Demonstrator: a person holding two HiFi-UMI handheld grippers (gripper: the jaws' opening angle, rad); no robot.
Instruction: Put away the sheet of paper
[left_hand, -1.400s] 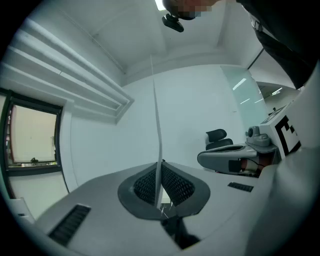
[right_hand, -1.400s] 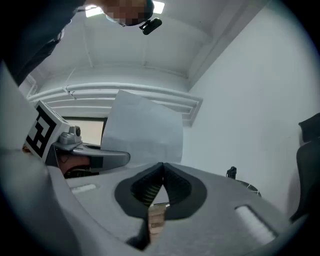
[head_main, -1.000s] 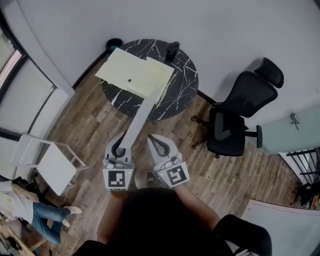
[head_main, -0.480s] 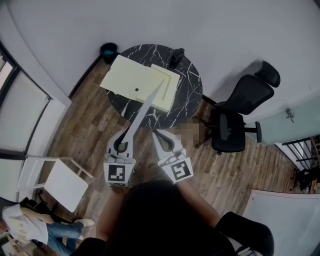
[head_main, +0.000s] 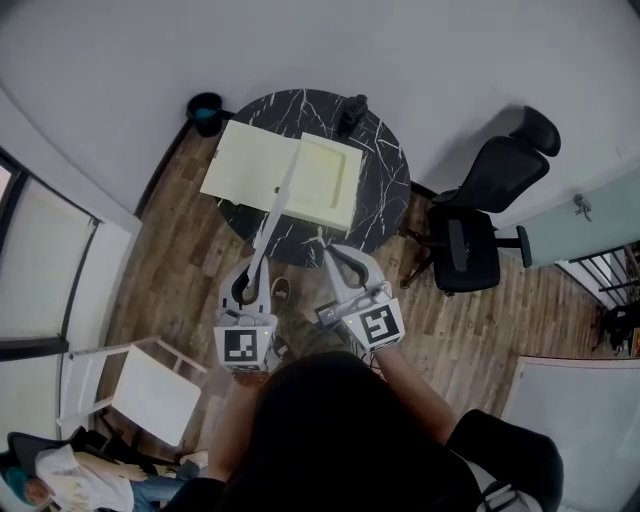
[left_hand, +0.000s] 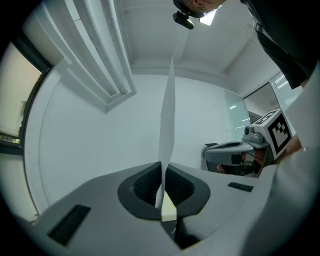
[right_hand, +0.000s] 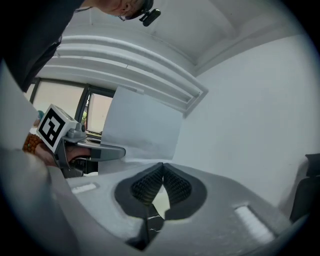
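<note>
A white sheet of paper (head_main: 275, 212) stands on edge in the head view, its far end over the round black marble table (head_main: 385, 190). My left gripper (head_main: 252, 270) is shut on its near edge. In the left gripper view the sheet (left_hand: 167, 120) rises as a thin strip from between the pads of that gripper (left_hand: 161, 172). An open pale yellow flat box (head_main: 322, 182) lies on the table. My right gripper (head_main: 338, 258) is beside the left one, short of the table, shut and empty. The right gripper view shows its gripper (right_hand: 161, 167) closed, with the sheet's (right_hand: 142, 125) broad face at the left.
A black office chair (head_main: 480, 220) stands right of the table. A dark bin (head_main: 205, 108) sits by the wall at the table's left, and a small dark object (head_main: 350, 110) rests on the table's far edge. A white folding chair (head_main: 150, 390) is at lower left on the wooden floor.
Both grippers have moved closer to the table with the sheet still held in the left one. The sheet's far end now reaches over the yellow box.
</note>
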